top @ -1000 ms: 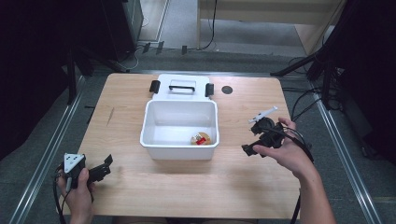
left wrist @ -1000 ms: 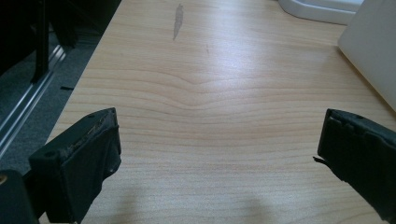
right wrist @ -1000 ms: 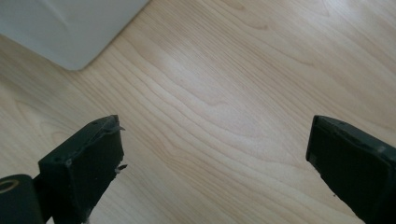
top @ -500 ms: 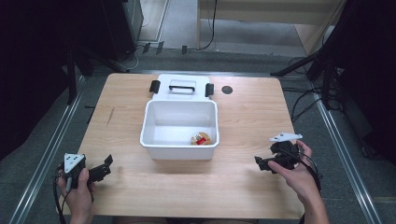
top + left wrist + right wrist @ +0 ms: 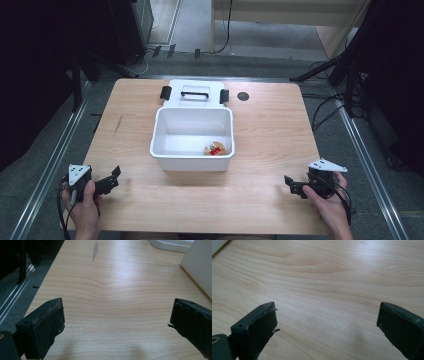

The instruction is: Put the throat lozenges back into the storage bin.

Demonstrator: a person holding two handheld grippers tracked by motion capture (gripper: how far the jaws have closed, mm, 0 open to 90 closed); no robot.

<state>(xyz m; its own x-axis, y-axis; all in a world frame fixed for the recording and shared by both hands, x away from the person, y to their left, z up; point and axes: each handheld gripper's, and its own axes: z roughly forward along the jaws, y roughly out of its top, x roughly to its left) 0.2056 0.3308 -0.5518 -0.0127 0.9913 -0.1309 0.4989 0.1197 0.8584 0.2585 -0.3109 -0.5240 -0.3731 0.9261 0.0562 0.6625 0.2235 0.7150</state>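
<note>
Bin [image 5: 192, 159] holds small item [image 5: 215, 148] (yellow-red, right front corner); lid [image 5: 195, 93] behind.

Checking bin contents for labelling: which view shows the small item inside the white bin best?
The high view. It looks down into the white bin, where the small yellow and red item lies at the near right corner. The left gripper view catches just the bin's outer wall; the right gripper view catches a white sliver at its top left corner, perhaps the bin.

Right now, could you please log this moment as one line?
left tool: open, holds nothing | right tool: open, holds nothing | white bin: mid-table, small item inside | lid: behind bin
</note>
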